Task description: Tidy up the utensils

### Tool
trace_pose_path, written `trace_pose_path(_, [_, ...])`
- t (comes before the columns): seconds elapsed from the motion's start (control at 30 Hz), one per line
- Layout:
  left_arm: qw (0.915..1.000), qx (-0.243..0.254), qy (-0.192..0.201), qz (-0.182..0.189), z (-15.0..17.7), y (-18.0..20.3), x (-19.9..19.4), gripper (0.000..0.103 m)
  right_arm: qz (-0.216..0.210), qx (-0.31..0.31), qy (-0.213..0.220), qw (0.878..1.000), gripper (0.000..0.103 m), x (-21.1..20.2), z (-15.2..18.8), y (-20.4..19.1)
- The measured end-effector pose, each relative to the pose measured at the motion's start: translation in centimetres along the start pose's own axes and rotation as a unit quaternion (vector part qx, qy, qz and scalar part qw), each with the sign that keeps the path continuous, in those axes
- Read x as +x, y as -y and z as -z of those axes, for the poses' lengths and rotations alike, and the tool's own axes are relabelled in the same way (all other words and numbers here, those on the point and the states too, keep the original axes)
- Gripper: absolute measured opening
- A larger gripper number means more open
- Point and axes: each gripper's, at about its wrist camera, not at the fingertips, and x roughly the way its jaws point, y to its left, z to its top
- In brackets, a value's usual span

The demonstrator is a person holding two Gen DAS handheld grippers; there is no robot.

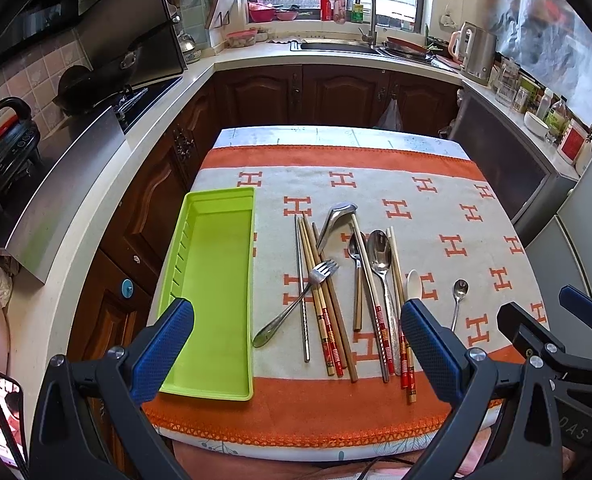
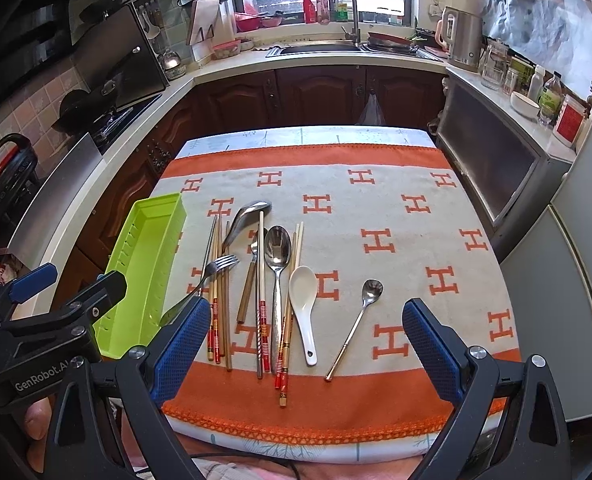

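Your left gripper [image 1: 296, 352] and right gripper [image 2: 308, 348] were both spread wide, holding nothing. The utensils [image 2: 255, 280] lay at 12 o'clock on the towel [image 2: 376, 208]; the green tray [image 1: 215, 280] sat at their 9 o'clock.

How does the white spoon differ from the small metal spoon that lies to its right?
The white spoon is opaque white with a short, broad handle; the small metal spoon is shiny with a long thin handle. The white spoon lies against the chopsticks; the metal one lies alone. Both lie on the cloth, bowls pointing away.
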Motion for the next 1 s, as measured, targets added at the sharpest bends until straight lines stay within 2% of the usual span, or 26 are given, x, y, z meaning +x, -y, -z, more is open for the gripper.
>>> trace_pose_path(1.0, [0.9999, -0.007, 0.001, 0.01, 1.0, 0.1, -0.6, 0.102, -0.009, 0.009, 0.006, 1.0, 0.098, -0.8, 1.2, 0.0])
